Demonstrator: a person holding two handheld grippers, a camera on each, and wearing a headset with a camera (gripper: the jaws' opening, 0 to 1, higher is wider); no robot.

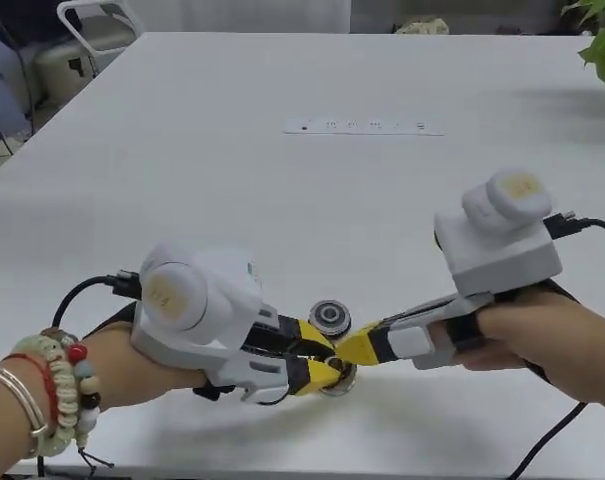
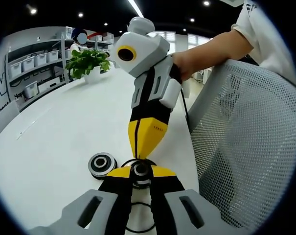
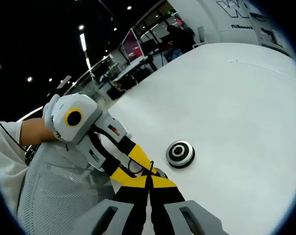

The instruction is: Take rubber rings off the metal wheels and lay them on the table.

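My left gripper [image 1: 325, 374] is shut on a small metal wheel [image 2: 141, 172], held just above the table near its front edge. Coming from the right, my right gripper [image 1: 346, 352] meets it tip to tip, its yellow jaws closed on the thin black rubber ring [image 2: 138, 161] that loops off this wheel. In the right gripper view, the ring [image 3: 144, 169] shows as a thin loop at my right gripper [image 3: 148, 179]. A second metal wheel [image 1: 329, 317] with its black ring on lies flat on the table just behind both tips.
The white table [image 1: 312, 200] stretches far ahead with a printed strip [image 1: 362, 126] in its middle. A potted plant [image 1: 604, 40] stands at the far right corner. A mesh chair back [image 2: 245, 147] is close behind the front edge.
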